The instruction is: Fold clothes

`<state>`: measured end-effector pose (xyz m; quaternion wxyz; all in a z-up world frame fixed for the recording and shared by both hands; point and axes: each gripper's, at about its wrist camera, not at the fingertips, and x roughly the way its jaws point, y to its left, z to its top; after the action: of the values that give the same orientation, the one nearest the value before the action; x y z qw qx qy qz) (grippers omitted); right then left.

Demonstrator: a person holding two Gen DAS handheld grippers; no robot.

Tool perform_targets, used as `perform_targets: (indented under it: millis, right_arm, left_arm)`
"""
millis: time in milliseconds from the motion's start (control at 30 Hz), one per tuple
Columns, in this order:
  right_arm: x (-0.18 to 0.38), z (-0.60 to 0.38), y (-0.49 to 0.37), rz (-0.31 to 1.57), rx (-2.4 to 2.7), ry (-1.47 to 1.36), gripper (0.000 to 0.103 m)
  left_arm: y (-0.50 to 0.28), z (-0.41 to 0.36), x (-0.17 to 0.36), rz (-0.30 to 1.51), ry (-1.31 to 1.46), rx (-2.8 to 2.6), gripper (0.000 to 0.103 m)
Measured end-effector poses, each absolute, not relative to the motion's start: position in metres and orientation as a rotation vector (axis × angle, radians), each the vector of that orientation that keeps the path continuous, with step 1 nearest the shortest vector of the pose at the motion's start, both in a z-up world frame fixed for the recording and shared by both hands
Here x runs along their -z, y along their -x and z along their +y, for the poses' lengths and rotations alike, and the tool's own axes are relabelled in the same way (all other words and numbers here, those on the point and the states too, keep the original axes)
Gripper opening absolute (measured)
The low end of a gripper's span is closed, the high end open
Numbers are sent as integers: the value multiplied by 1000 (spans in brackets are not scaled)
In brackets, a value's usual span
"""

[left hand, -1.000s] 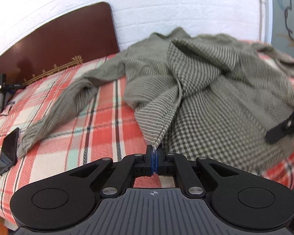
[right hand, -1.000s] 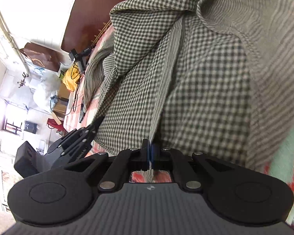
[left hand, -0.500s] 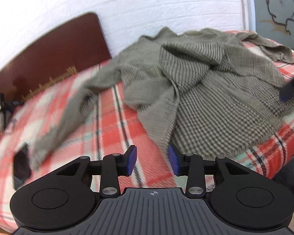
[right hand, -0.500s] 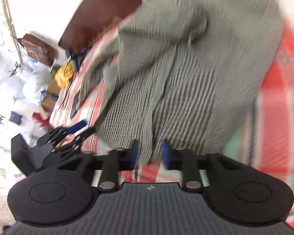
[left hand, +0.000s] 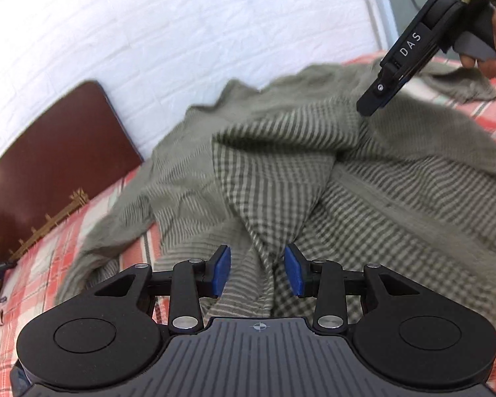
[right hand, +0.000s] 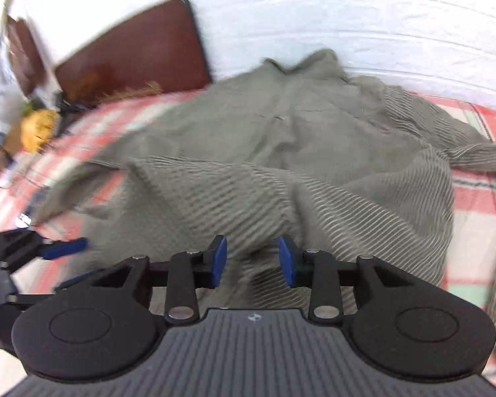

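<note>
**Ana:** With both sets of fingers spread and nothing pinched between them, what could go wrong? The left gripper point(left hand: 257, 273) has just eased in a touch after opening, over a ridge of the shirt point(left hand: 314, 178), pads either side and not pressing.

**Ben:** Cloth is the trouble. That shirt lies rumpled across the bed point(left hand: 92, 231), one front panel flopped back over the body, a sleeve trailing toward the headboard point(left hand: 56, 152). Closing on that ridge might catch two layers, and the fold would drag askew.

**Ana:** And the right gripper point(right hand: 252, 261)?

**Ben:** Its fingers have just been opening, over loose striped fabric. If the two pick up uneven points, I judge the hem will twist, or slide off the bed's near edge.
</note>
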<state>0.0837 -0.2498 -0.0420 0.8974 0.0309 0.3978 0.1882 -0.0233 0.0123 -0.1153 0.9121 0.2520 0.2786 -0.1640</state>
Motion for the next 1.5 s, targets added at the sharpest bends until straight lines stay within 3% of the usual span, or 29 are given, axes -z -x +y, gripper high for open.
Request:
perform_targets:
  millis: [100, 200, 267, 300, 333, 633, 967, 1133, 1167, 1200, 1300, 1400, 1500]
  right_arm:
    - [57, -247, -102, 848, -350, -37, 40]
    - [68, -244, -111, 833, -330, 7, 40]
    - [71, -242, -113, 825, -346, 17, 36]
    - [71, -242, -113, 826, -357, 16, 6]
    - [67, -243, -109, 824, -369, 7, 2]
    - [-10, -265, 5, 641, -520, -8, 2]
    - [38, -283, 77, 906, -521, -36, 2]
    - [50, -288, 87, 948, -503, -72, 6]
    - [48, -288, 88, 940, -506, -75, 6]
    - [45, -289, 88, 927, -509, -81, 7]
    - [35, -297, 90, 892, -509, -101, 10]
    - [28, -310, 95, 861, -453, -110, 23]
    - [30, -324, 99, 863, -371, -120, 25]
  left_arm:
    - [19, 19, 121, 616, -496, 349, 15]
    - [19, 28, 119, 631, -436, 349, 3]
    - [21, 35, 115, 624, -393, 344, 2]
    - [22, 39, 113, 618, -381, 333, 1]
    - [23, 42, 111, 614, -376, 317, 1]
    - [31, 74, 107, 644, -356, 177, 1]
    - [35, 121, 118, 698, -266, -18, 1]
    - [42, 139, 122, 733, -235, -42, 7]
    - [46, 138, 121, 727, -252, -34, 12]
    - [50, 137, 120, 722, -269, -27, 34]
    - [62, 133, 118, 706, -318, -4, 55]
    - [75, 130, 112, 699, -389, -2, 55]
    - [85, 117, 103, 670, -454, 54, 54]
